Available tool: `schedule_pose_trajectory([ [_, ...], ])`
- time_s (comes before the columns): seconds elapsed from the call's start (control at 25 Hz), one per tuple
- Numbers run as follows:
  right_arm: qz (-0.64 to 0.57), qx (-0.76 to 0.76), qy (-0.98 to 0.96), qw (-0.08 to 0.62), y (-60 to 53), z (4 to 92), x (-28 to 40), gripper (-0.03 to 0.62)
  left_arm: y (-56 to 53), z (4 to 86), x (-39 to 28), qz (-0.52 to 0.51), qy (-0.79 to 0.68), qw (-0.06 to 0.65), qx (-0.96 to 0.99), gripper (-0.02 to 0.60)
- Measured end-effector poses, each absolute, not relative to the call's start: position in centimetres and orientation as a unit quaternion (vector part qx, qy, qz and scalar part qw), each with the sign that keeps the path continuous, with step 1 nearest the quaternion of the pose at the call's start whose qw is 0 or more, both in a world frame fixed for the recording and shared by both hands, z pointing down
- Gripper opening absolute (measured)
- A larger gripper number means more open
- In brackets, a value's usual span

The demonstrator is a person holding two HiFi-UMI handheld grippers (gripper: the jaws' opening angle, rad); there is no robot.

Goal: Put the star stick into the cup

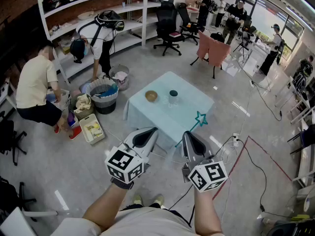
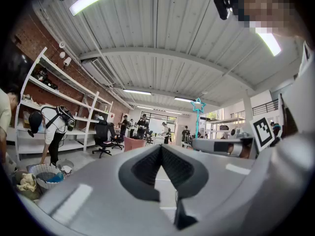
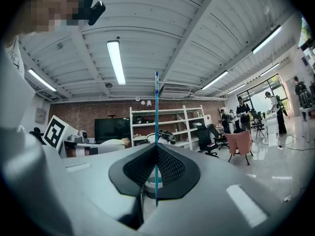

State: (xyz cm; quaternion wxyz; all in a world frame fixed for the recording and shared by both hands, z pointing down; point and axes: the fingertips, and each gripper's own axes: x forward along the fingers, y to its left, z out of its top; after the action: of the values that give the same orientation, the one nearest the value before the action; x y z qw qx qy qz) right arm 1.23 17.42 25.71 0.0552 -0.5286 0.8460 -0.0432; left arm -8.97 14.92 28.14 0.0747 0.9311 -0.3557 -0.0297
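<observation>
While both grippers were held out side by side above the grey floor, short of the table, the following was recorded.

1. Right gripper: jaws closed on the star stick, pinching its thin blue shaft part-way along. In the right gripper view the shaft ran straight up between the black pads and also reached down below them.
2. Star stick, position: in the head view, the teal star end pointed up and away from the person, showing against the near right edge of the table. The tail end projected down-left of the jaws. The stick was well apart from the cup. It was also seen upright in the left gripper view, above the right gripper.
3. Left gripper: jaws closed tip to tip, with nothing between them.
4. Table: covered in pale blue cloth.
5. Cup: clear, standing upright near the far side of the table.
6. Bowl: brown, just left of the cup and not touching it.
7. Surroundings: white shelving, black office chairs, and a round basket on the floor to the left of the table.
</observation>
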Motion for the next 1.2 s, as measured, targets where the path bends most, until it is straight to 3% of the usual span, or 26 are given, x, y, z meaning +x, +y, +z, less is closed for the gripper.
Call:
schedule_pose_trajectory([
  [1.2,-0.050,-0.525,0.845,0.089,17.4,24.6,3.4,0.017,15.0,28.2,-8.0,-0.030,-0.372,0.072,0.925,0.006],
])
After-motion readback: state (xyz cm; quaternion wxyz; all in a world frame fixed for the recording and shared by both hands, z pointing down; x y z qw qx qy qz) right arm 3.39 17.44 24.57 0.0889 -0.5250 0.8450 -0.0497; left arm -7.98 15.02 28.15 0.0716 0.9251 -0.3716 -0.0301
